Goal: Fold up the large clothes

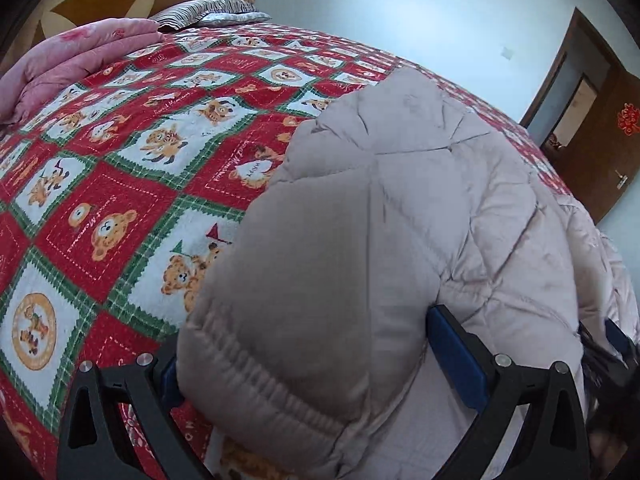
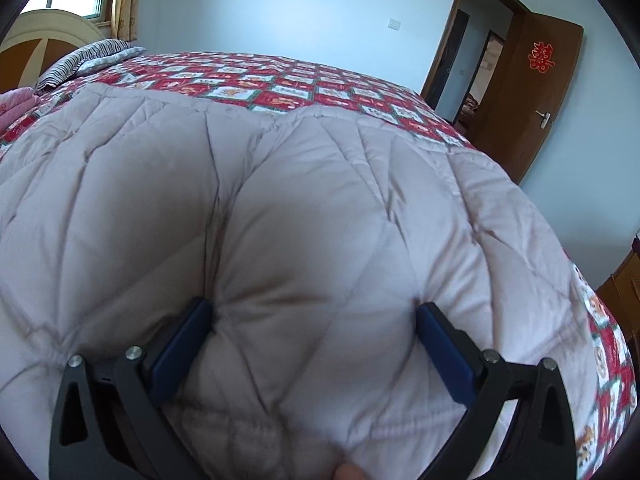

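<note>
A puffy, pale pink quilted jacket [image 1: 400, 208] lies on the bed, and it fills most of the right wrist view [image 2: 280, 208]. Its ribbed sleeve cuff [image 1: 272, 384] bulges between the fingers of my left gripper [image 1: 304, 336], which stands wide open around the sleeve. My right gripper [image 2: 314, 306] is also wide open, its blue pads [image 2: 444, 352] pressing dents into a fold of the jacket that swells between them. In the left wrist view, a dark shape with a blue pad at the right edge looks like the right gripper [image 1: 612, 344].
The bed carries a red, green and white patchwork quilt with bears [image 1: 120, 184]. A folded pink blanket [image 1: 72, 64] and a striped pillow [image 1: 208, 12] lie by the headboard. A brown door [image 2: 532, 96] stands open on the right. A person's fingertip [image 2: 348, 472] shows at the bottom.
</note>
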{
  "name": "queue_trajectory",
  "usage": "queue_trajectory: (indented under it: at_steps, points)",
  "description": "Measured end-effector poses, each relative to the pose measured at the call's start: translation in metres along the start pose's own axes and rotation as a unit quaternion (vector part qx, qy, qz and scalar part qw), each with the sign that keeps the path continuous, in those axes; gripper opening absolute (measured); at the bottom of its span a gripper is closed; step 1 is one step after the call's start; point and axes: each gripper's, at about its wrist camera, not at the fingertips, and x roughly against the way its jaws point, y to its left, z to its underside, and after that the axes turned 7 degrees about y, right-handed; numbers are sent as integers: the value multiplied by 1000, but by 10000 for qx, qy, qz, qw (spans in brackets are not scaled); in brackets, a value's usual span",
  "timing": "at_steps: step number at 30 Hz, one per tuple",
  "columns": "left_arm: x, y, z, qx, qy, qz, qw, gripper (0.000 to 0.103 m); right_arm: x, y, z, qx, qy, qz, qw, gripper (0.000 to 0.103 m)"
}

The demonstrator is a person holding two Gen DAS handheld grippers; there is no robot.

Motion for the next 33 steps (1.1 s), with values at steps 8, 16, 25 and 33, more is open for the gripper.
queue_trajectory:
  at_steps: [8,16,25,33]
  points:
    - [0,4,0,23,43,197,9998,102,2,2,23,51,-8,-39,10000,103]
    - [31,-15,20,-486,-565,212,9970,30,7,5,29,117,-33,-24,9999,103]
    - [93,13,37,-587,-1226,276,9903,22,37,24,56,561,-206,-377,9975,98]
    - [136,81,24,-511,-1397,-283,9885,22,80,96,77,1411,-283,-1201,9823,98]
